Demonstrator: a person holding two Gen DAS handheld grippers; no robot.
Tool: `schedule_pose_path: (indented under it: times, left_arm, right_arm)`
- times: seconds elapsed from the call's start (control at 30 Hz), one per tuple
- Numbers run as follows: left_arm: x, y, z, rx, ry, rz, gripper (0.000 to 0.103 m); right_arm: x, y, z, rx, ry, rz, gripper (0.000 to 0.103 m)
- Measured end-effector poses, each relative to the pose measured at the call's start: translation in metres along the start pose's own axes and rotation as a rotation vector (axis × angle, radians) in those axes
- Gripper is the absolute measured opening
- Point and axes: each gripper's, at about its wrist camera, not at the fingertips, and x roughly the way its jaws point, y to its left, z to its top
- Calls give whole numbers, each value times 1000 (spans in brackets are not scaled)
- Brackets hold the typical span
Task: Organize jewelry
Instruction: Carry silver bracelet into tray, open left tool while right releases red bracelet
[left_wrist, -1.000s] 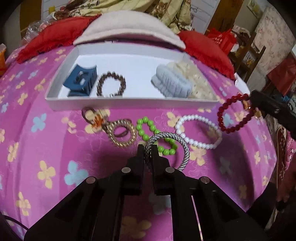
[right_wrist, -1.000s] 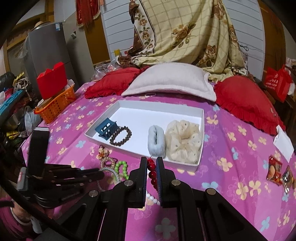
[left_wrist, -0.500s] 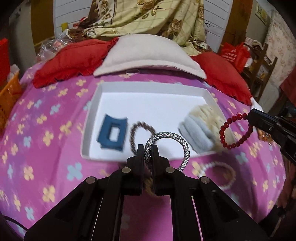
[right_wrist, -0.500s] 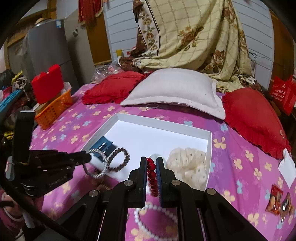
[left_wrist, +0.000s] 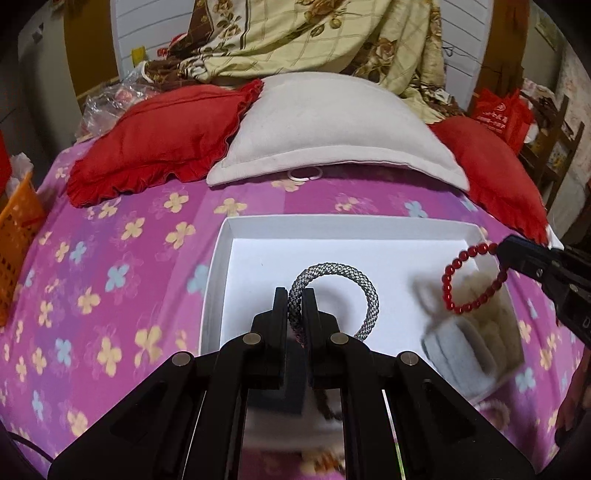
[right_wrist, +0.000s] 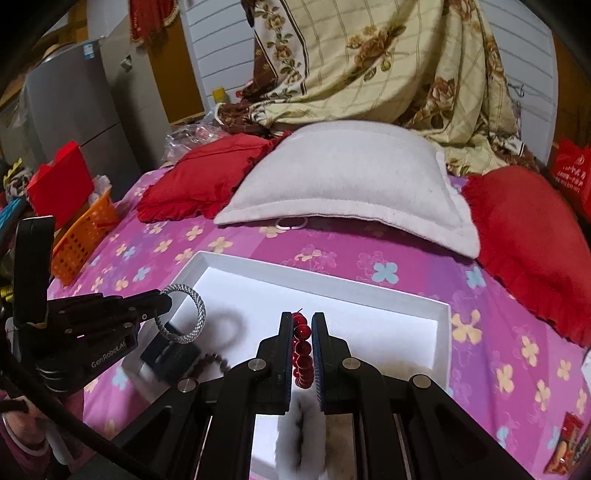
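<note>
Pink flowered bedding (left_wrist: 122, 258) carries the white tray (left_wrist: 221, 266), and both bracelets hang over its bare floor, so I'd lower each close to the bottom before letting go, clear of the scrunchies (left_wrist: 476, 332). Left gripper (left_wrist: 296, 295) pinches the grey woven bangle (left_wrist: 347, 273) tight; right gripper (right_wrist: 303, 321) is clamped on the red bead bracelet (right_wrist: 302, 347).

A lived-in home bedroom: past the fingers stretches a bed under a pink flowered sheet (left_wrist: 122, 258), with a grey pillow (right_wrist: 351, 184) between red frilled cushions (left_wrist: 166, 136), a floral blanket (right_wrist: 388, 62) heaped behind, and an orange basket (right_wrist: 83, 236) off to the left
</note>
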Motion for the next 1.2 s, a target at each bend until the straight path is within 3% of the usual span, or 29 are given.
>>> schedule_pose_path:
  times: [0.23,0.53,0.6,0.63,0.7,0.73,0.77,0.8,1.03,1.1,1.2]
  left_arm:
    - [43,15,15,-52,46,9,6]
    - [76,30,11,-103,101,4,7]
    - [76,31,9,-108,100,10,14]
    - [74,32,8,-112,95,7,26]
    - [67,33,8,-120,58,8,47]
    - [62,35,8,-126,39,4,57]
    - [59,36,8,-134,29,0,60]
    - [58,38,8,-139,28,-3,63]
    - [33,32,-6,-96,11,42,64]
    - [23,28,-14,-79,-1,69,64]
    - [8,23,-27,-56,-29,88,64]
  right_arm:
    - [43,-28,1,30,67,-70,9]
    - [65,-70,-15,79,129,-183,9]
    - [67,-73,-18,75,129,-194,9]
    - [66,-73,-19,69,126,-197,9]
    - [65,-72,-21,68,125,-196,15]
    - [63,-71,-22,72,121,-193,28]
    - [60,-71,-24,77,111,-189,43]
    - [57,-70,-25,79,99,-187,46]
    - [27,-52,-37,82,40,-174,47]
    - [14,-47,-43,89,21,-171,51]
    - [-6,-39,-52,97,-14,-171,65]
